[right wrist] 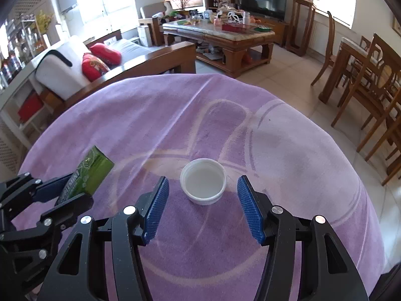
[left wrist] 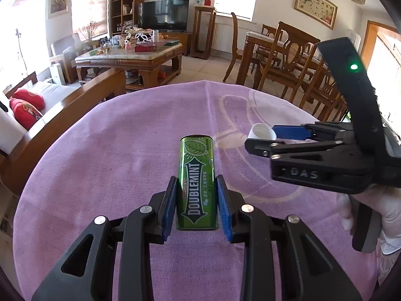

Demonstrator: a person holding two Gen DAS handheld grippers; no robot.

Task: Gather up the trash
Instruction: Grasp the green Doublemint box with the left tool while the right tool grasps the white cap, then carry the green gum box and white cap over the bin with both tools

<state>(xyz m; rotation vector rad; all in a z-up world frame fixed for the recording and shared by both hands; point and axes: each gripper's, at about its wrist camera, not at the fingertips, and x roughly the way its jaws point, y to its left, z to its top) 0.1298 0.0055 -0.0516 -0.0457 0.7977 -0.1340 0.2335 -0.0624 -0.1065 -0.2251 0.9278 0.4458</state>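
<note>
A green Doublemint tin (left wrist: 196, 175) sits between the blue pads of my left gripper (left wrist: 196, 179), which is shut on its lower half; the tin's far end points away over the purple tablecloth (left wrist: 112, 150). In the right wrist view the same tin (right wrist: 96, 171) sticks out of the left gripper (right wrist: 71, 189) at the left edge. A white bottle cap (right wrist: 203, 184) lies open side up on the cloth. My right gripper (right wrist: 203, 178) stands open around it, with a gap between each pad and the cap. From the left wrist view the right gripper (left wrist: 262, 138) straddles the cap (left wrist: 262, 131).
The round table's cloth edge (right wrist: 345, 150) drops off to a tiled floor. Wooden dining chairs (left wrist: 288, 57) stand beyond on the right, a sofa with red cushions (right wrist: 100, 57) on the left, and a cluttered coffee table (right wrist: 220, 32) further back. A gloved hand (left wrist: 363, 208) holds the right gripper.
</note>
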